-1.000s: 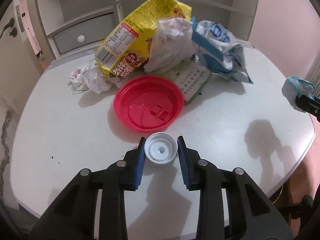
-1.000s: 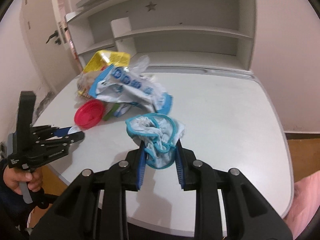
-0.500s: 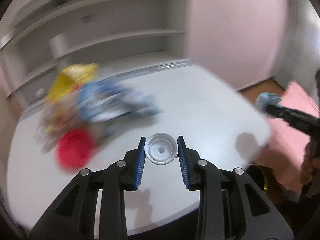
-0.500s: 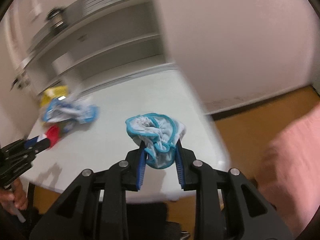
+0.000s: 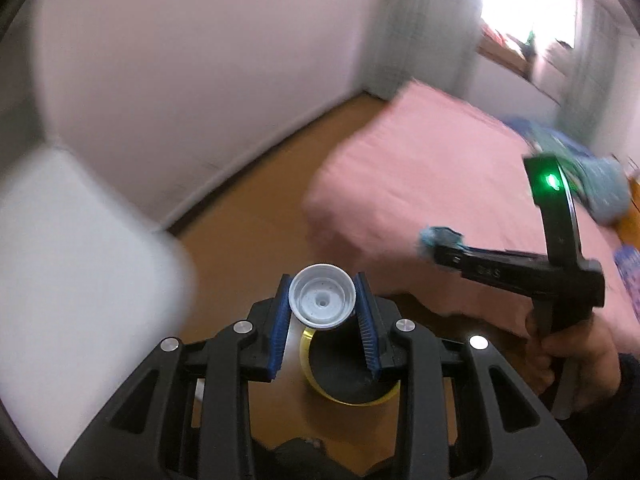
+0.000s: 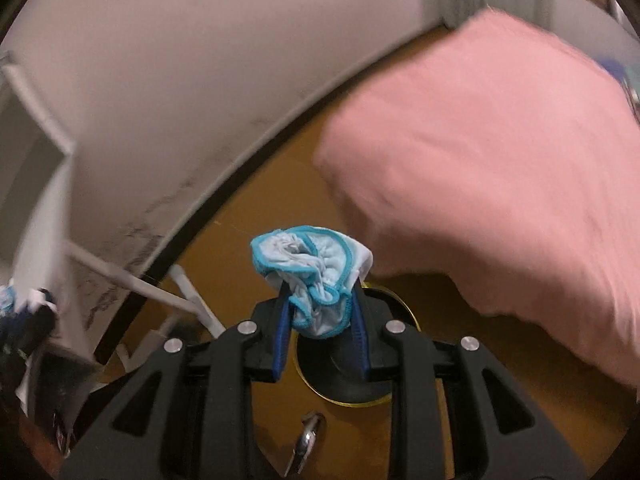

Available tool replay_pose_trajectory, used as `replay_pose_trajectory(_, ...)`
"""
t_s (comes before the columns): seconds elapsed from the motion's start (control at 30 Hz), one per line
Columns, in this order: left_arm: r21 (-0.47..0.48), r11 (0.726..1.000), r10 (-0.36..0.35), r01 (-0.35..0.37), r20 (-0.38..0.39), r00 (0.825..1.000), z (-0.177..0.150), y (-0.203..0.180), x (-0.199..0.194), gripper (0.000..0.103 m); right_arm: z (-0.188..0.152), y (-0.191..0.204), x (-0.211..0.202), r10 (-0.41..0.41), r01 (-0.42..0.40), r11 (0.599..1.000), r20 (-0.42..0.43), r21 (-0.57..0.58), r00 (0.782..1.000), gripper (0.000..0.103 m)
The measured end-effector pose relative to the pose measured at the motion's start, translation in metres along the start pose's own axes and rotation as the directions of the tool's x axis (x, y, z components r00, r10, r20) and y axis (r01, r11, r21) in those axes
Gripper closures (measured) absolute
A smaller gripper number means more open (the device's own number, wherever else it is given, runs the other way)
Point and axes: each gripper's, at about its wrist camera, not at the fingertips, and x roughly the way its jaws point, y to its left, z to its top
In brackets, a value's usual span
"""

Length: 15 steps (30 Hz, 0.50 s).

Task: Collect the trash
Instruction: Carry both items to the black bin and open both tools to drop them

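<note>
My left gripper [image 5: 322,298] is shut on a white plastic bottle cap [image 5: 322,295], held above a round bin [image 5: 348,376] with a yellow rim and dark inside on the floor. My right gripper [image 6: 318,300] is shut on a crumpled blue and white wrapper [image 6: 312,268] and holds it above the same bin [image 6: 352,376]. The right gripper also shows in the left wrist view [image 5: 434,242], to the right of the cap, with the hand below it.
A pink bed [image 5: 432,168] [image 6: 500,160] fills the right side. The white table edge [image 5: 80,248] is at the left. A pale wall [image 6: 200,80] and dark skirting stand behind. White table legs [image 6: 132,280] stand at the left over the wooden floor.
Both grippers have swung right, away from the table and its trash pile, out over the floor. They now hang above the bin beside the bed, each with its item still held.
</note>
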Motion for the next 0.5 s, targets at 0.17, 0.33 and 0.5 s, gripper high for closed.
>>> replay_pose_trajectory(0.17, -0.011, 0.997, -0.075, 0.074, -0.145, 0.987, -0.025, -0.011, 0.096, 0.072, -0.020, -0.036, 0.047, -0.024, 0.034, 0.997, -0.147, 0.064, 0.989, 0.077)
replay_pose_trajectory(0.33, -0.045, 0.995, -0.098, 0.089, -0.250, 0.963, -0.048, -0.013, 0.161, 0.072, -0.027, -0.051, 0.087, -0.012, 0.040, 0.994, -0.266, 0.099, 0.964, 0.077)
replay_pose_trajectory(0.5, -0.056, 0.992, -0.128, 0.117, -0.274, 0.953, -0.066, -0.013, 0.183, 0.072, -0.032, -0.048, 0.102, 0.003, 0.028, 0.995, -0.308, 0.098, 0.951, 0.077)
